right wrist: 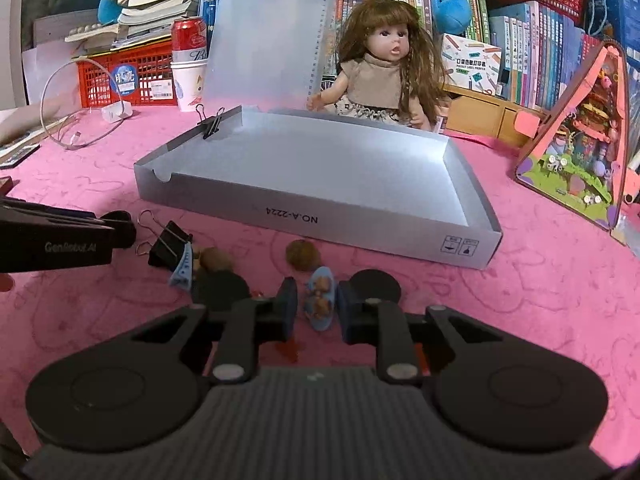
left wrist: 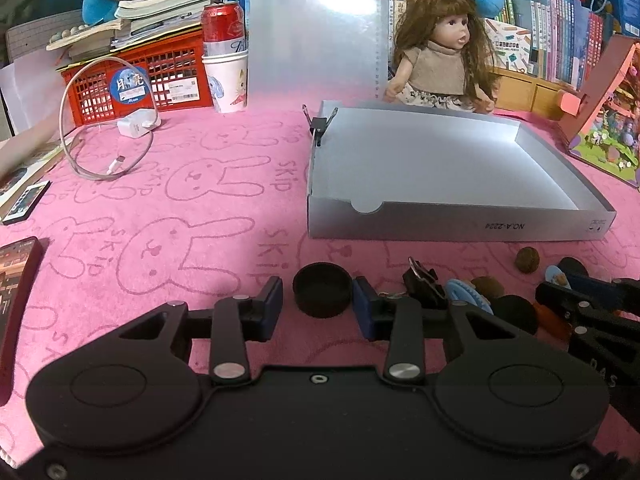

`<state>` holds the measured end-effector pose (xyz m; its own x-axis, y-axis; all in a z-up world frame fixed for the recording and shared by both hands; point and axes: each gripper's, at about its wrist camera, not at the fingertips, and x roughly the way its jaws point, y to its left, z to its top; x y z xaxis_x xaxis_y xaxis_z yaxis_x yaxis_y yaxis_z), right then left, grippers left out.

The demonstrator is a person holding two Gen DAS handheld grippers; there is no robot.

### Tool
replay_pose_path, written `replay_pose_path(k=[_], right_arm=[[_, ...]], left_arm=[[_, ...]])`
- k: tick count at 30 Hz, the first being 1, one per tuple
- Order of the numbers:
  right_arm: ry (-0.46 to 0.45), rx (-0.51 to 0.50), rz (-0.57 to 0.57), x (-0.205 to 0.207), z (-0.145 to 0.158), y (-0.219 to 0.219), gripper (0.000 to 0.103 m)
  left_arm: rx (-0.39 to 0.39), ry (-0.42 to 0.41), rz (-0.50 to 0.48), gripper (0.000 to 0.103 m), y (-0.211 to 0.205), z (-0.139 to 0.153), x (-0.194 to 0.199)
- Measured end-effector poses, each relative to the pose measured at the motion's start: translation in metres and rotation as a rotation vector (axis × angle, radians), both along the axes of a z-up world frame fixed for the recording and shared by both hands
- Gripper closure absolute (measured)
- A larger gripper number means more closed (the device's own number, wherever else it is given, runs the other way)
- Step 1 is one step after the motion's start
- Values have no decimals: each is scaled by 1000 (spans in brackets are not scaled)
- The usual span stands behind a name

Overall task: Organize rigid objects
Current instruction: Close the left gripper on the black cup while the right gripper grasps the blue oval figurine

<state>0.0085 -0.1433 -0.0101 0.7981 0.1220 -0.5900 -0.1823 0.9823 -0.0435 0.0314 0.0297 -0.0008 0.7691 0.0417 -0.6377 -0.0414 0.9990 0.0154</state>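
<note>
Left tool [left wrist: 318, 304] pitched down toward the desk, blue pads [left wrist: 272, 300] set apart with a black cap between them, right pad touching it, a sliver of gap at the left pad. Right tool [right wrist: 317, 308] angled down likewise, jaws drawn narrow, pads [right wrist: 289, 300] just beside a small blue figure standing between them; contact not certain. Seen from the right wrist, left tool reaching in level from the left edge.
</note>
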Motion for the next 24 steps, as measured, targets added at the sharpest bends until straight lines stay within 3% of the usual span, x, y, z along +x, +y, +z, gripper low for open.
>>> replay_pose_path(k=[3,24], right_arm=[[2,6,-6,1,1,-1,83],[-15,60,-48,2,18,-8,84]], left_arm=[[-11,-8,-9,73,1,-1,0],[-15,-73,-23,73,5,23,-12]])
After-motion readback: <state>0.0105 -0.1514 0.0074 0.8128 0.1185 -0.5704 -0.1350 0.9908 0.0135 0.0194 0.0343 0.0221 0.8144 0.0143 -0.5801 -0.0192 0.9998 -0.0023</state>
